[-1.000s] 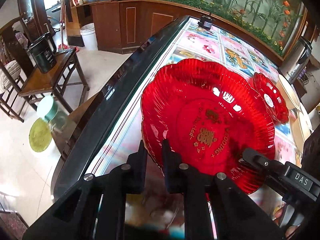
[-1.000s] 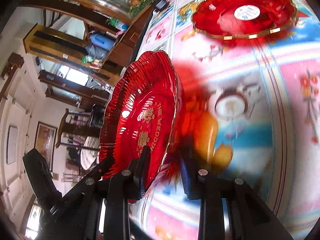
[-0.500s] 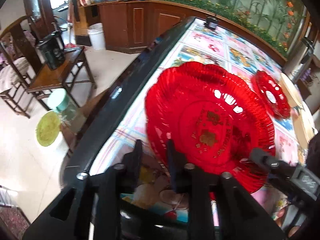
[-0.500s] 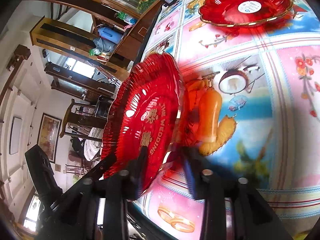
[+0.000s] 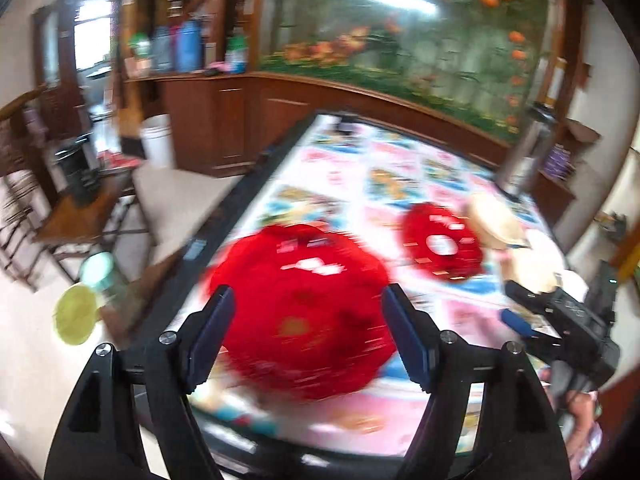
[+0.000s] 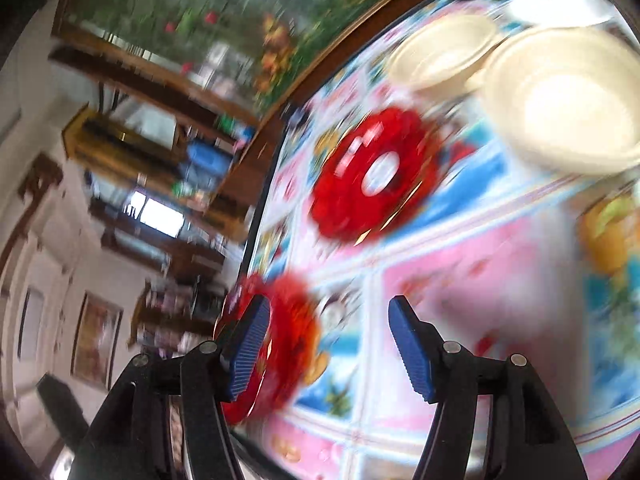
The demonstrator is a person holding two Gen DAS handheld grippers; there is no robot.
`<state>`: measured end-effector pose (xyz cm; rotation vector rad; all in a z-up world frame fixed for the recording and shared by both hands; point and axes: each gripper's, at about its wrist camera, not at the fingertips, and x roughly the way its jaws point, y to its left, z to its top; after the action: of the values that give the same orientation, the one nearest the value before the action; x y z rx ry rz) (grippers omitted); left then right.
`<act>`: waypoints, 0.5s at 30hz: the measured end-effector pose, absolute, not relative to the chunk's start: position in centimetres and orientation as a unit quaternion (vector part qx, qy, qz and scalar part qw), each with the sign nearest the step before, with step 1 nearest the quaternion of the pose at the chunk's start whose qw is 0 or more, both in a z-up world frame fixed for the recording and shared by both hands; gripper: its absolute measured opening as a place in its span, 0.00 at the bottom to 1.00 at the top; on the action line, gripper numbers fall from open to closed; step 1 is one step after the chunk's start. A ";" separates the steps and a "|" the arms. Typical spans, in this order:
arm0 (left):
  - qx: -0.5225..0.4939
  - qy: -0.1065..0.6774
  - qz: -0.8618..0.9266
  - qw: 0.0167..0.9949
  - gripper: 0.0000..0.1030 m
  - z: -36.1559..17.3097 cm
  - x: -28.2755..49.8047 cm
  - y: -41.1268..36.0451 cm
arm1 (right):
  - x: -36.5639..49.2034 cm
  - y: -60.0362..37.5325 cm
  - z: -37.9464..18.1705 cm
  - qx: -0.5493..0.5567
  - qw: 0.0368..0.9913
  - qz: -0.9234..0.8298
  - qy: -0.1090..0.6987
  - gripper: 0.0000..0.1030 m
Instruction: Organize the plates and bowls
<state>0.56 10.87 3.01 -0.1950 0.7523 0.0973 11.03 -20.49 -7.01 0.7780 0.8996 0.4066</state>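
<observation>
A large red scalloped plate [image 5: 300, 312] lies on the patterned table near its front left edge, blurred by motion; it also shows in the right wrist view [image 6: 288, 344]. My left gripper [image 5: 308, 336] is open and empty, pulled back above the plate. My right gripper [image 6: 328, 344] is open and empty, its left finger in front of the plate's rim. A smaller red plate [image 5: 440, 244] with a white centre sits farther back, also in the right wrist view [image 6: 376, 176]. Cream bowls [image 6: 560, 100] stand beyond it.
The table [image 5: 400, 172] has a dark rim along its left side. A metal flask [image 5: 524, 156] stands at the far right corner. A wooden side table [image 5: 84, 208] and chairs stand on the floor to the left. A cabinet runs along the back wall.
Both grippers have opened and let go of the large red plate, which now lies on the table. Both have drawn back and lifted, with strong motion blur.
</observation>
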 end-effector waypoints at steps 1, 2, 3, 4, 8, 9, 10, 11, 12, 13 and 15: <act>-0.094 0.373 0.036 0.922 0.73 3.2 1.7 9.8 | 11.3 -21.4 -6.8 0.371 0.810 0.184 0.416 0.63; -0.098 0.377 0.025 0.921 0.73 3.2 2.7 9.2 | 11.7 -22.1 -6.6 0.378 0.808 0.182 0.413 0.63; -0.101 0.383 0.014 0.918 0.73 3.3 3.9 8.4 | 12.1 -22.7 -6.4 0.385 0.806 0.182 0.410 0.63; -0.101 0.394 0.006 0.914 0.73 3.3 5.8 7.4 | 12.4 -22.9 -6.3 0.388 0.806 0.181 0.408 0.63; -0.104 0.415 0.009 0.904 0.73 3.2 10.8 5.5 | 14.7 -23.8 -5.9 0.396 0.806 0.179 0.401 0.63; -0.104 0.424 0.016 0.900 0.73 3.0 11.7 5.0 | 15.2 -23.4 -5.9 0.398 0.806 0.176 0.401 0.63; -0.106 0.435 0.017 0.894 0.73 2.6 13.1 4.6 | 15.9 -23.5 -6.1 0.400 0.805 0.173 0.402 0.63; -0.111 0.444 0.014 0.889 0.73 2.1 14.1 4.4 | 16.4 -23.8 -6.6 0.403 0.803 0.170 0.404 0.63; -0.113 0.454 0.019 0.884 0.73 1.5 15.0 4.2 | 17.1 -23.9 -6.9 0.409 0.800 0.166 0.406 0.63; -0.114 0.467 0.032 0.876 0.73 0.6 16.4 4.0 | 17.9 -24.0 -7.5 0.415 0.796 0.160 0.410 0.63; -0.126 0.483 0.036 0.866 0.73 -0.6 17.8 3.6 | 18.9 -24.1 -8.3 0.423 0.791 0.154 0.415 0.62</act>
<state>17.75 3.64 -0.65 -0.2638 1.0109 0.0747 18.91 -24.13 -8.25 0.9097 0.8935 0.3321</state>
